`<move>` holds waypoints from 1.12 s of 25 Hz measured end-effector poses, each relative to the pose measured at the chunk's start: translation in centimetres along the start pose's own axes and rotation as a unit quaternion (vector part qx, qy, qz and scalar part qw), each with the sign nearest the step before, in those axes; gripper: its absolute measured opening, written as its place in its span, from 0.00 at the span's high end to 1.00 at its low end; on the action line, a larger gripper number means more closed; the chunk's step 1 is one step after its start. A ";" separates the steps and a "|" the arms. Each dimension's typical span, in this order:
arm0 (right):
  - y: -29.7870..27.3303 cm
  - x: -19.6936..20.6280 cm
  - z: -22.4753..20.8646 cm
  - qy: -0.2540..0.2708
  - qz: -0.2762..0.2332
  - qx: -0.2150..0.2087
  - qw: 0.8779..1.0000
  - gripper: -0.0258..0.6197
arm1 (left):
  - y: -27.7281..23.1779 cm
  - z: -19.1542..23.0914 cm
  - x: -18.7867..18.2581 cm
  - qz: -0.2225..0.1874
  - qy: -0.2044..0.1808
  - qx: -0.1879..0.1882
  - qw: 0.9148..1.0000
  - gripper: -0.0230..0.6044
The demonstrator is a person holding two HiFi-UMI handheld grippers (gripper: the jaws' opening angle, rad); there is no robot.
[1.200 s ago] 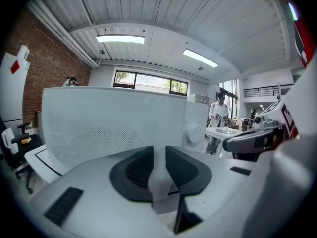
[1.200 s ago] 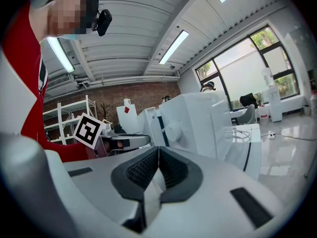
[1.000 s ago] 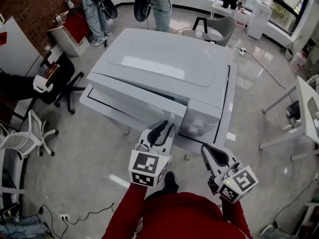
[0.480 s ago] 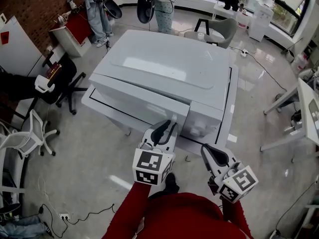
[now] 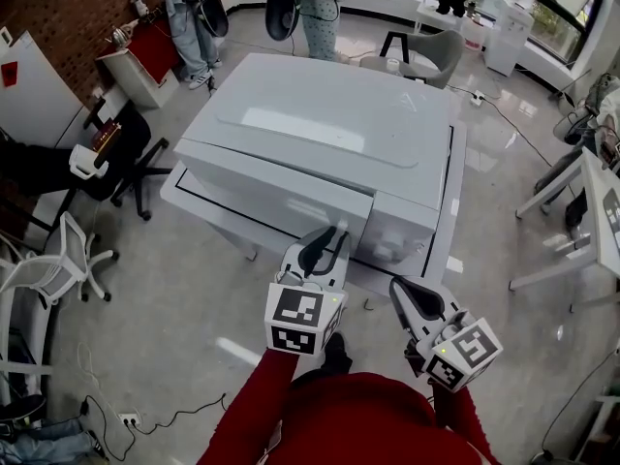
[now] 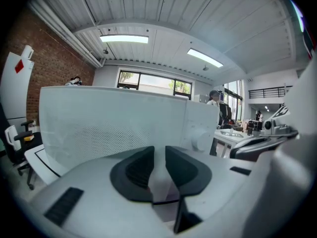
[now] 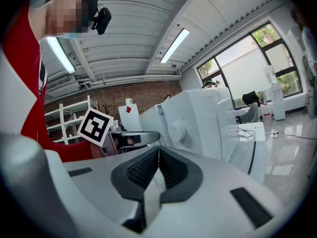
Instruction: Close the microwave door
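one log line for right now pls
microwave door: looks about shut | left hand-held gripper: jaws slightly apart, empty, tip near door's right edge | right hand-held gripper: jaws together, empty, back from door

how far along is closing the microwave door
Done, it seems: the door looks flush with the microwave front. In hand: the left gripper is up at the door near the control panel, jaws slightly apart, holding nothing; right gripper idle, jaws together. Left: perhaps just withdrawing.

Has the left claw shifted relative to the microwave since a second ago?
No. The left claw sits at the same spot before the microwave front, its tips just left of the control panel, as in the earlier head views.
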State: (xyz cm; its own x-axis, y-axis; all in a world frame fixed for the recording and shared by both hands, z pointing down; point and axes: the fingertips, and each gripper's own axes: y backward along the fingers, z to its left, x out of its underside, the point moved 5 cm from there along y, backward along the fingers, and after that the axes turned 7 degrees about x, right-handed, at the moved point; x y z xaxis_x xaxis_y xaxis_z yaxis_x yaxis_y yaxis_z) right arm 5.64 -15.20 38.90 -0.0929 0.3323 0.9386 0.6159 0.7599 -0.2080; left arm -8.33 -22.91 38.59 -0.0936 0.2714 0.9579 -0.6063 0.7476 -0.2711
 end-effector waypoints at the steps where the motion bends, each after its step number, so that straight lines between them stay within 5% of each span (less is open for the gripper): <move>1: 0.0 0.0 0.0 0.000 0.000 0.000 1.000 0.94 | -0.1 0.0 0.0 0.000 0.001 -0.002 1.000 0.83; 28: 0.7 0.1 -0.3 -0.006 0.000 0.016 1.000 0.94 | -1.1 0.2 -0.6 -0.009 0.006 -0.019 1.000 0.85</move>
State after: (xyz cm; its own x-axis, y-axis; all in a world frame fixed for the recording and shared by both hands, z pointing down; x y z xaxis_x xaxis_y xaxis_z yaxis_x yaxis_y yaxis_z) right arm 6.30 -14.76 38.90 -0.1026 0.3399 0.9349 0.5905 0.7771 -0.2177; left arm -7.78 -24.06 38.36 -0.0737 0.2651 0.9614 -0.5766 0.7753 -0.2579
